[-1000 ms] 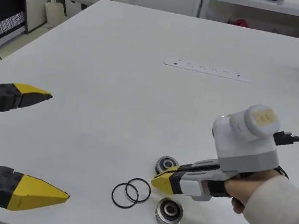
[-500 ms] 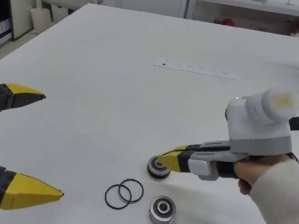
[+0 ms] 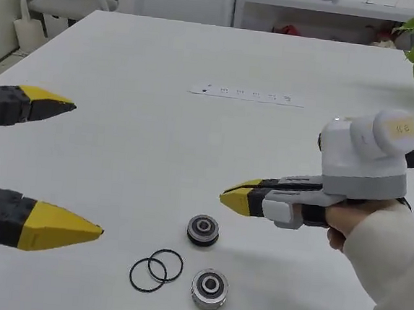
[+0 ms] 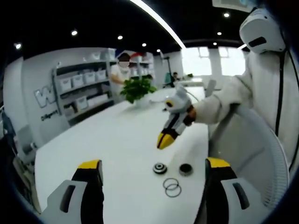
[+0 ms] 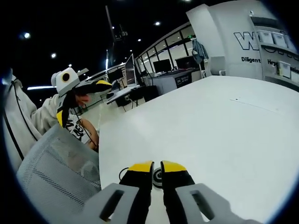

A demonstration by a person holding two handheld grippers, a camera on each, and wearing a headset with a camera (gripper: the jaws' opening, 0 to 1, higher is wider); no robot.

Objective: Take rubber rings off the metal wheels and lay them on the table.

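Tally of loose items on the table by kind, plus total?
metal wheels: 2
rubber rings, lying overlapped beside the wheels: 2
power strip: 1
Total: 5

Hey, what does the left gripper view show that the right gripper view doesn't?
Left gripper view: two wheels side by side, two overlapping rings lying beside them, the right gripper hanging above them, and a plant.
Right gripper view: the left gripper, open, a mesh chair and monitors.
Shared: the white table and one of the wheels.
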